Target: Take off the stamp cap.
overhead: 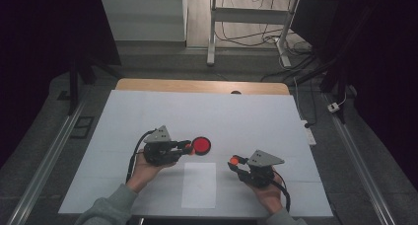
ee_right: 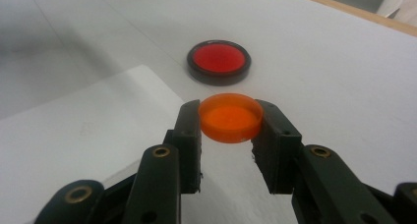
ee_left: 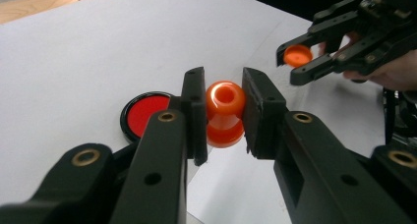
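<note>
My left gripper (overhead: pixel 188 146) is shut on a small orange bottle-shaped piece (ee_left: pixel 225 111) whose open round mouth faces the camera. Just beyond its tips a red disc with a black rim (overhead: pixel 201 145) lies flat on the white table cover; the same disc (ee_left: pixel 147 113) sits left of the jaws in the left gripper view. To the right, my right gripper (overhead: pixel 235 161) is shut on a flat orange cap (ee_right: pixel 230 117), held by its edges a little above the table. The red disc (ee_right: pixel 219 61) lies ahead of that cap. The two grippers are apart, tips pointing toward each other.
A white sheet (overhead: pixel 148 111) covers the table, with a smaller pale paper rectangle (overhead: pixel 199 184) near the front edge between my hands. The wooden table edge (overhead: pixel 202 86) shows at the back. Desk legs and cables (overhead: pixel 246 37) lie on the floor beyond.
</note>
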Tool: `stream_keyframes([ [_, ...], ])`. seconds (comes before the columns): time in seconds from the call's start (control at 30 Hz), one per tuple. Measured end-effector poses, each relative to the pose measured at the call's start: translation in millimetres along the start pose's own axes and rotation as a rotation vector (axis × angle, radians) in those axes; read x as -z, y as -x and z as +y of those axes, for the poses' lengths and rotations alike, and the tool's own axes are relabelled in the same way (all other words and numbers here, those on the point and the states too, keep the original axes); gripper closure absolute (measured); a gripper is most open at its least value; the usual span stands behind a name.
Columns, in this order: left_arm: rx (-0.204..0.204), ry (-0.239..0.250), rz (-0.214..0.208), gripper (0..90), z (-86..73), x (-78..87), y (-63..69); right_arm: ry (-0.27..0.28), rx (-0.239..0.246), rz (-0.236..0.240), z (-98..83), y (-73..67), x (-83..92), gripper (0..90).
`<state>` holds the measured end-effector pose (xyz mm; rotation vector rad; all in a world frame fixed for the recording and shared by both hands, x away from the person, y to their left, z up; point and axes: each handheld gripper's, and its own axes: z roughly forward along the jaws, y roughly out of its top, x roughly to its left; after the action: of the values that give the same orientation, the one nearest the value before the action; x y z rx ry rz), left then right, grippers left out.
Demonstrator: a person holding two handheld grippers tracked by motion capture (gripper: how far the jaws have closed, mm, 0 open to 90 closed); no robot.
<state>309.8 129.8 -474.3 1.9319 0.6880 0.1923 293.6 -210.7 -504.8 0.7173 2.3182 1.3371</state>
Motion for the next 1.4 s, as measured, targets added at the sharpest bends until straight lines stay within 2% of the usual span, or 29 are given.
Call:
stream_keyframes([
  [0.27, 0.005, 0.009, 0.017, 73.0, 2.6, 3.7, -3.8, 0.013, -0.034, -0.034, -10.3, 9.3, 23.8, 64.4],
  [0.43, 0.001, 0.009, 0.031, 73.0, 6.3, 3.6, -5.4, 0.022, -0.04, -0.044, -14.1, 11.4, 31.6, 64.4],
  [0.83, -0.005, 0.008, 0.047, 73.0, 14.6, 0.6, -10.4, 0.018, -0.034, -0.046, -13.4, 12.6, 33.5, 64.4],
  [1.13, 0.001, 0.001, 0.045, 72.9, 20.2, -9.0, -15.7, 0.016, -0.041, -0.05, -13.5, 12.8, 33.6, 64.4],
  [1.4, -0.01, -0.002, 0.055, 72.9, 23.0, -12.2, -16.5, 0.019, -0.048, -0.056, -14.3, 15.0, 33.4, 64.4],
])
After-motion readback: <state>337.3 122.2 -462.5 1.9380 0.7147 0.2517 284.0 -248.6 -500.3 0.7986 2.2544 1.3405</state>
